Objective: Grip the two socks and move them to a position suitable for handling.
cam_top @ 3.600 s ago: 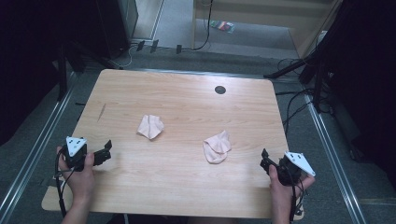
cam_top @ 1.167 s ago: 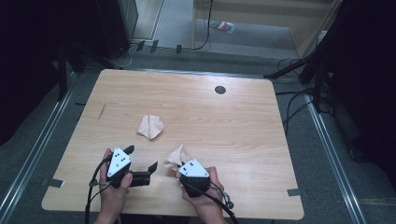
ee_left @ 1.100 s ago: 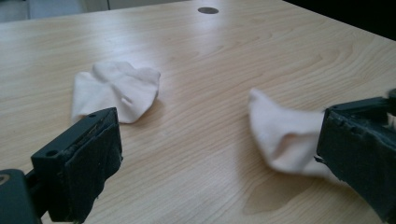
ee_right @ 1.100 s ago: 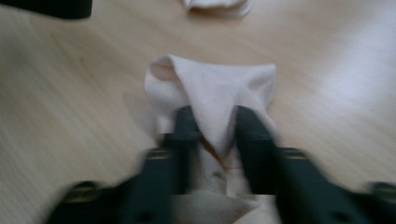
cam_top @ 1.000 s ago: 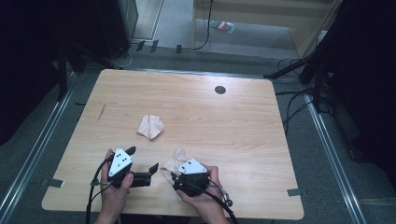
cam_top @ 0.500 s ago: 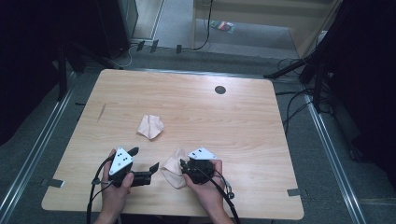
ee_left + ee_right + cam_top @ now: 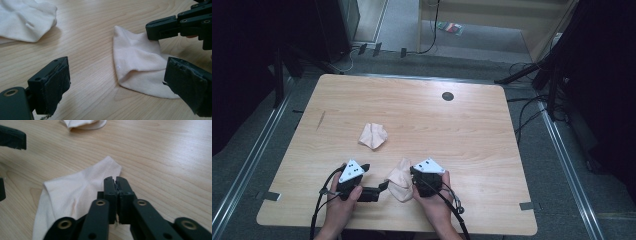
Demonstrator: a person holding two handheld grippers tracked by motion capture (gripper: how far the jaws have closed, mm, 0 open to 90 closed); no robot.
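A pale pink sock (image 7: 400,179) lies crumpled near the table's front edge, between my two grippers. My right gripper (image 7: 412,173) is shut on the sock's (image 7: 75,190) right edge, jaws pressed together (image 7: 116,182). My left gripper (image 7: 377,176) is just left of the sock, wide open, with the sock (image 7: 135,65) lying on the wood between its pads (image 7: 53,86) and nothing gripped. The right gripper's tip (image 7: 156,31) touches the sock's far edge in the left gripper view. A second, whiter sock (image 7: 373,135) lies bunched farther back on the table (image 7: 472,130).
A small black round hole (image 7: 447,96) sits in the tabletop at the back right. The whiter sock (image 7: 25,20) lies close to the left gripper's far left. Cables trail from both grippers off the front edge. Metal rails and floor cables run beside the table.
Both grippers came in from the table's front corners. The right one brought the pink sock from mid-right to front centre, then turned and nudged it left.
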